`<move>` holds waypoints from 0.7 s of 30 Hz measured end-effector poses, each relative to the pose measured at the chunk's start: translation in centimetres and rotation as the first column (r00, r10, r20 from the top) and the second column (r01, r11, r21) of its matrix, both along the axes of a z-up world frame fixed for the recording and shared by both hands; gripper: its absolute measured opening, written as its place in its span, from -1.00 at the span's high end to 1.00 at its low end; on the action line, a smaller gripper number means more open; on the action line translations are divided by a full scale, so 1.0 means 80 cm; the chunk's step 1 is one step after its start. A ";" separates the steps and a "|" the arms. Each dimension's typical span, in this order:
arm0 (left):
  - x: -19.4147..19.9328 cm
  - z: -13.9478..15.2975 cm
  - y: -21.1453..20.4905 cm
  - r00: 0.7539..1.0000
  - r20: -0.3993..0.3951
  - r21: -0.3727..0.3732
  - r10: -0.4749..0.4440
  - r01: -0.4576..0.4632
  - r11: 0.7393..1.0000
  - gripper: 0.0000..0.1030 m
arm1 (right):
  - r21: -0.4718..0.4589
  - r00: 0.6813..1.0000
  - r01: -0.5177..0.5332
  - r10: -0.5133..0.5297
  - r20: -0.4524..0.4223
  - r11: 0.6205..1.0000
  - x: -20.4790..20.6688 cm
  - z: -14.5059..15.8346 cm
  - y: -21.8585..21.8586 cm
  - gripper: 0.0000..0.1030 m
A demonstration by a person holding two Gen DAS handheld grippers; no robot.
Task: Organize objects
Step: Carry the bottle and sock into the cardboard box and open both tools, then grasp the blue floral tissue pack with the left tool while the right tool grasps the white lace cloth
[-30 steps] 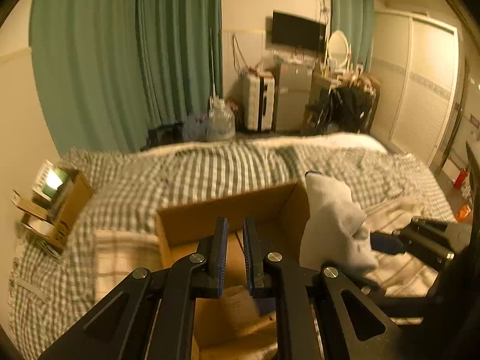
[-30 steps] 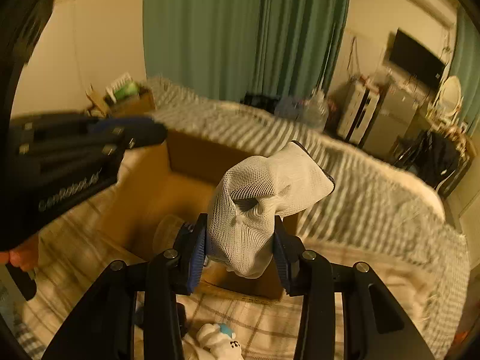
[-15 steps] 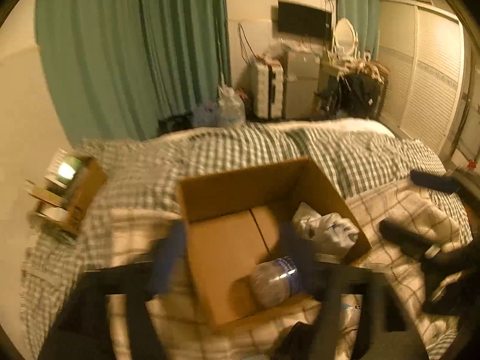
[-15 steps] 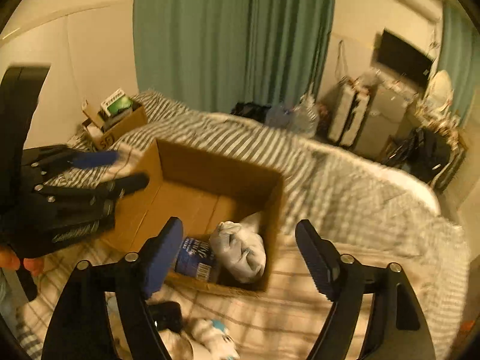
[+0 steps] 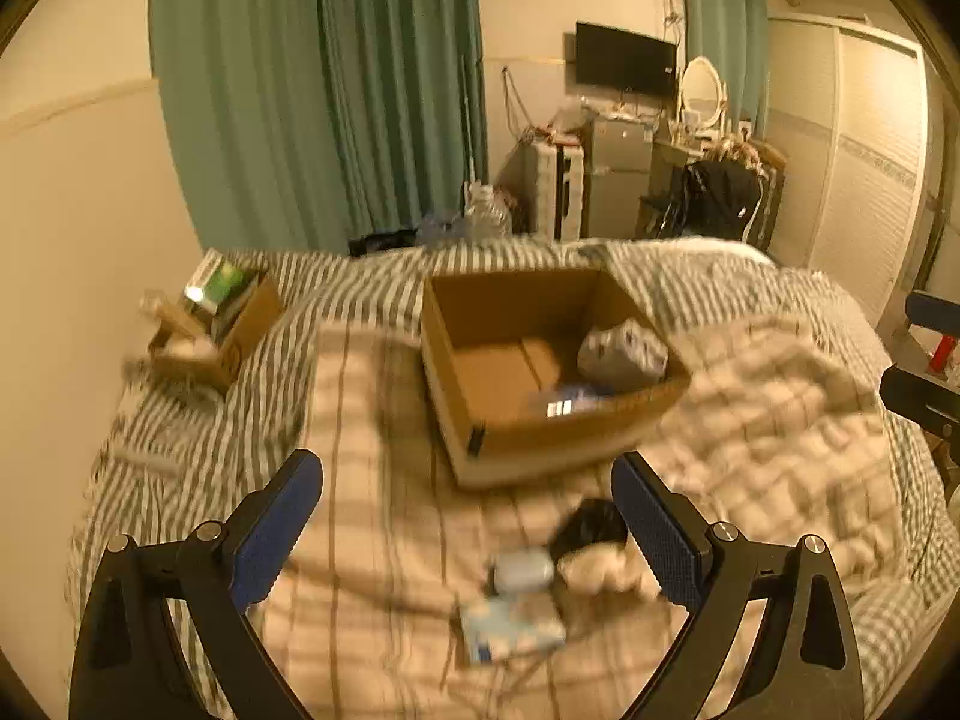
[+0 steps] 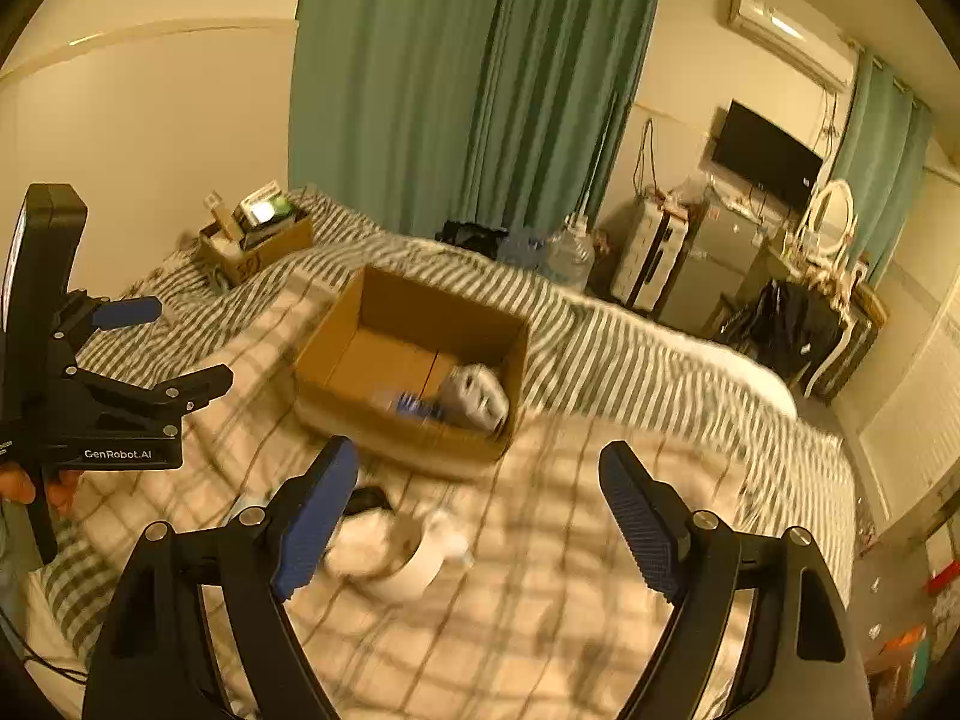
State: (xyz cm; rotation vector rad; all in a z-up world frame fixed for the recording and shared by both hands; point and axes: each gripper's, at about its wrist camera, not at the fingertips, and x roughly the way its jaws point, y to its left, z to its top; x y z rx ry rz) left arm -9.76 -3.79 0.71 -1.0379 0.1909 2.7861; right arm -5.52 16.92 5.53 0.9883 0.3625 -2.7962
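An open cardboard box (image 5: 480,450) (image 6: 336,348) sits on the bed. Inside lie a white glove (image 5: 621,351) (image 6: 477,399) and a bottle with a blue label (image 5: 564,405) (image 6: 411,403). My left gripper (image 5: 468,516) is open and empty, pulled back in front of the box; it also shows in the right wrist view (image 6: 162,348). My right gripper (image 6: 477,504) is open and empty above the blanket; its fingers show at the right edge of the left wrist view (image 5: 924,348). Loose items lie in front of the box: a dark object (image 5: 591,525) (image 6: 367,498), a white cup (image 6: 402,561), a blurred white-blue packet (image 5: 513,627).
A smaller cardboard box (image 5: 210,330) (image 6: 258,240) full of items stands at the bed's left side by the wall. Green curtains (image 5: 324,90), a suitcase, a fridge (image 5: 618,180) and a dresser stand beyond the bed. A wardrobe (image 5: 864,168) is on the right.
My right gripper opened and dropped the white glove into the box. My left gripper opened too. Both grippers pulled back and up from the box.
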 end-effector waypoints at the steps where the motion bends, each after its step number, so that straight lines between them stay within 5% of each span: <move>1: 0.006 -0.011 -0.001 1.000 0.011 -0.003 0.008 -0.008 1.000 -0.93 | -0.018 1.000 0.006 -0.006 0.010 1.000 0.005 -0.012 0.001 -0.60; 6: 0.016 -0.069 -0.005 0.998 0.046 -0.005 0.046 -0.045 0.999 -0.93 | -0.120 0.994 0.055 -0.043 0.101 0.991 0.000 -0.087 0.007 -0.60; 11: 0.006 -0.154 -0.011 0.978 0.204 0.067 0.049 -0.064 0.996 -0.93 | -0.029 0.983 0.082 -0.076 0.168 0.996 -0.016 -0.156 0.001 -0.60; 21: 0.000 -0.214 0.019 0.950 0.312 0.028 -0.012 0.003 1.000 -0.83 | -0.010 0.982 0.019 -0.017 0.190 1.000 -0.028 -0.189 -0.020 -0.60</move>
